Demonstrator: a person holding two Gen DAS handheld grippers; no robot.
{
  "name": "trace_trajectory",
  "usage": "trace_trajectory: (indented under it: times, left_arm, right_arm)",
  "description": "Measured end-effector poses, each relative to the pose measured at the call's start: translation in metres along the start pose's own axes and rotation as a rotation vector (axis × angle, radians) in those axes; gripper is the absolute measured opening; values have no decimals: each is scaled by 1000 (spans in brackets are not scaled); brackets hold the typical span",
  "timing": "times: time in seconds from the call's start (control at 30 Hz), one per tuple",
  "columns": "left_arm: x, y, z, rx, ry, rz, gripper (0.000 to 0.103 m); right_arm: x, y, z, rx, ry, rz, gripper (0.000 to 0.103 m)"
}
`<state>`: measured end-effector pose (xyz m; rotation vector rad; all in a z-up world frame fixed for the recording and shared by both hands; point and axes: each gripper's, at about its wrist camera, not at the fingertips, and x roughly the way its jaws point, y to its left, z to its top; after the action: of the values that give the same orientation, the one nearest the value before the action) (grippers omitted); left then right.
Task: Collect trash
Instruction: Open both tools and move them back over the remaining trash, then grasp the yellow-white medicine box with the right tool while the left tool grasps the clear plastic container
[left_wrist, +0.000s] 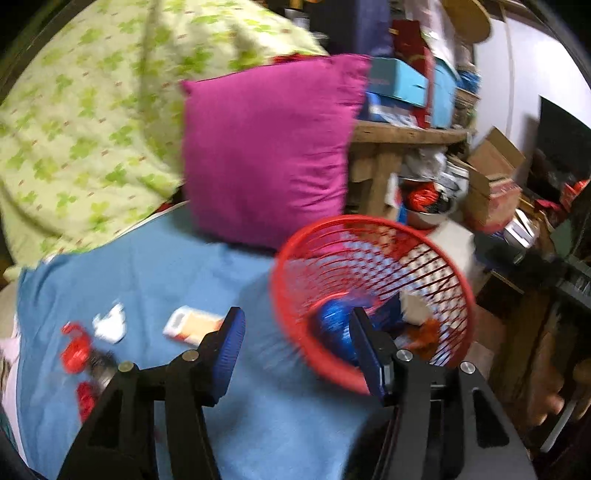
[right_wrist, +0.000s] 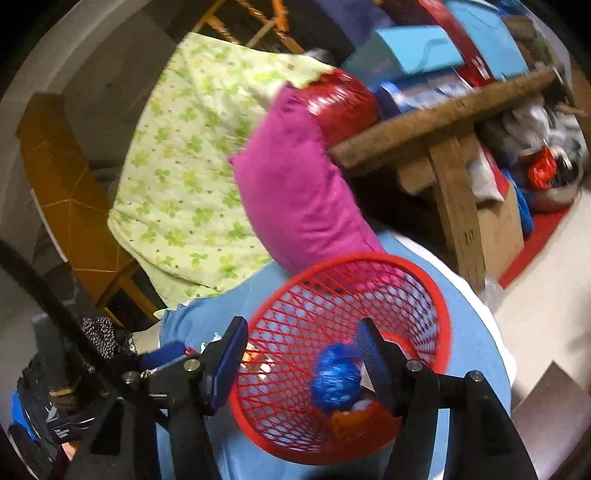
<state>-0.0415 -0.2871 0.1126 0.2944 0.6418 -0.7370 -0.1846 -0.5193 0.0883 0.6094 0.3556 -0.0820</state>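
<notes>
Trash dropped into the red basket (left_wrist: 373, 295); loose pieces left on the blue bedspread (left_wrist: 155, 266).

Both the left hand-held gripper (left_wrist: 295, 343) and the right hand-held gripper (right_wrist: 301, 352) are seen spread, nothing pinched. The crinkled blue wrapper ball (right_wrist: 336, 380) lies in the rigid plastic lattice basket at the bed's right edge. The flat orange-and-white packet (left_wrist: 192, 325) and the crumpled red wrappers (left_wrist: 75, 350), left on soft cloth, are best pinched low, without snagging fabric.

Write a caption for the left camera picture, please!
Open left tool over a blue sheet, red basket holding trash.
</notes>
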Motion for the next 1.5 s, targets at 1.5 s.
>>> trace_trajectory:
  times: [1.5]
  left_arm:
    - [24,281,-171,-557,52,175,60]
  right_arm:
    - [259,165,-101,-353,382,-28,66]
